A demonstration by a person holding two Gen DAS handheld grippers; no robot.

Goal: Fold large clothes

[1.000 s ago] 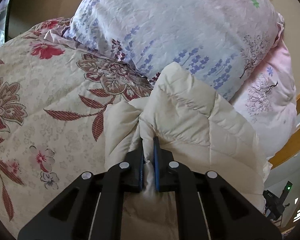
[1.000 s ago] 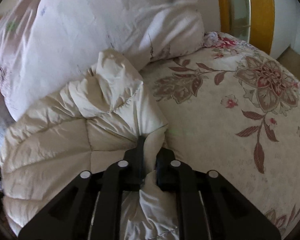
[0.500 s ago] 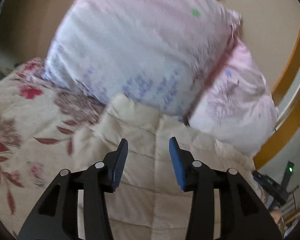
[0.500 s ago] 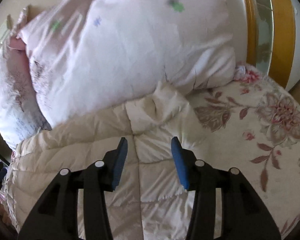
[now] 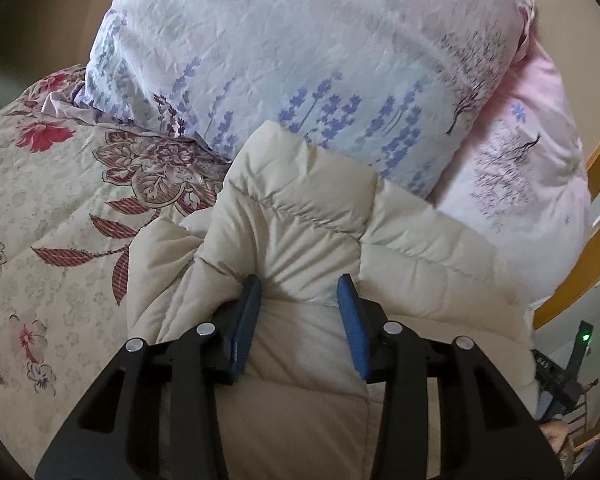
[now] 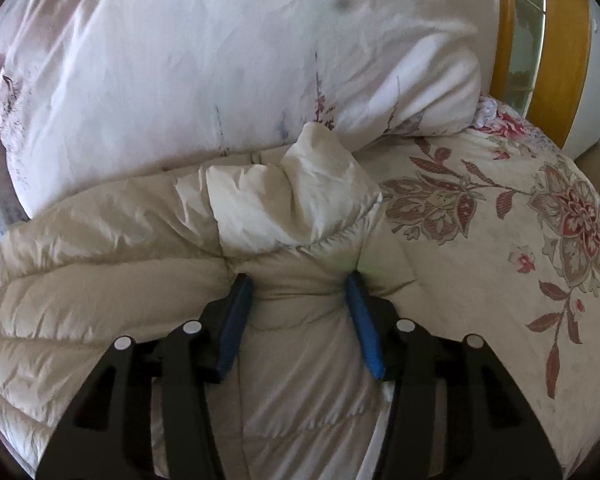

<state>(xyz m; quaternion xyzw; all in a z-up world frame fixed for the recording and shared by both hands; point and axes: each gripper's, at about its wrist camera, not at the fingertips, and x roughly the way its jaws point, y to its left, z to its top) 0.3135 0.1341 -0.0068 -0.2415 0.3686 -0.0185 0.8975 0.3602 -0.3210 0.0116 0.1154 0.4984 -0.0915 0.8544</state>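
Left wrist view
Jacket: cream quilted jacket lies puffed on the bed, between the parted fingers of the left gripper, unpinched.
Bed: floral bedspread; lavender-print pillow behind.

Right wrist view
Fingers: right gripper opening; jacket fabric between, unpinched.
Room: wooden frame beyond the bed.

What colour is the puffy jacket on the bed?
Cream, plain and quilted: the jacket shows best in the left wrist view.
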